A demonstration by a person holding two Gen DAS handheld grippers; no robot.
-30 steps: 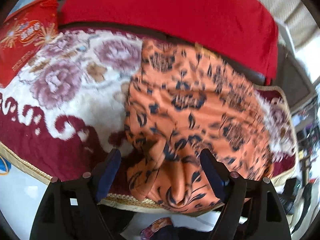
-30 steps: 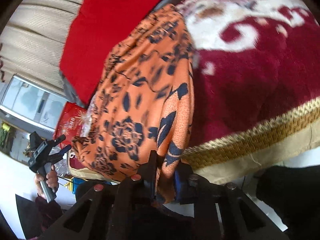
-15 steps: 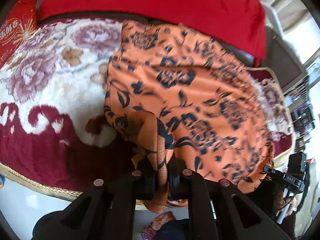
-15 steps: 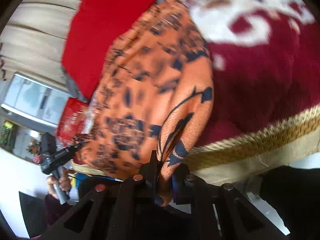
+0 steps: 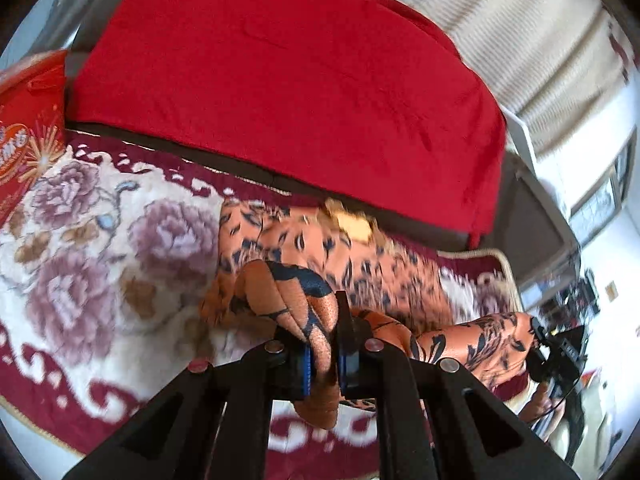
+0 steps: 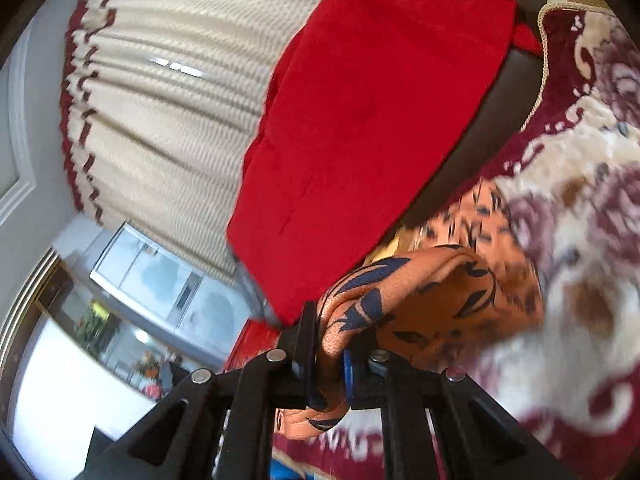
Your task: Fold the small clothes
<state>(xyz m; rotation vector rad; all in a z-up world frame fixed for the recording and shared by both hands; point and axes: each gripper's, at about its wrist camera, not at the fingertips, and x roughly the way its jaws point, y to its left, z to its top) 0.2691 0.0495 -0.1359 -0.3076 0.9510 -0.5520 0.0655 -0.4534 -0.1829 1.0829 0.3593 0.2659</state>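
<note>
The left tool (image 5: pixel 323 350) is seen clamped on a bunched fold of the orange garment with dark blue floral print (image 5: pixel 360 264); the cloth is pinched between the 2 blue-edged pads and a short tail hangs below them. The right tool (image 6: pixel 328 354) is likewise pressed together on another corner of the same garment (image 6: pixel 436 296), with a loose end drooping beneath its black fingers. In the left wrist view, the right tool (image 5: pixel 554 354) is visible at the far right, gripped by a hand (image 5: pixel 538 402), with the garment stretched between the 2 tools. The near edge of the garment is held raised, while its far part is shown lying on the plush maroon and cream blanket with mauve flowers (image 5: pixel 80 264), close to the seat back. A plain red cloth (image 5: pixel 288 80) is draped over the dark seat back behind the garment. A red printed packet (image 5: pixel 28 128) is seen at the left edge of the blanket. Cream pleated curtains with a maroon trim (image 6: pixel 160 100) fill the background in the right wrist view. Much of the garment is rendered blurred in both views.
</note>
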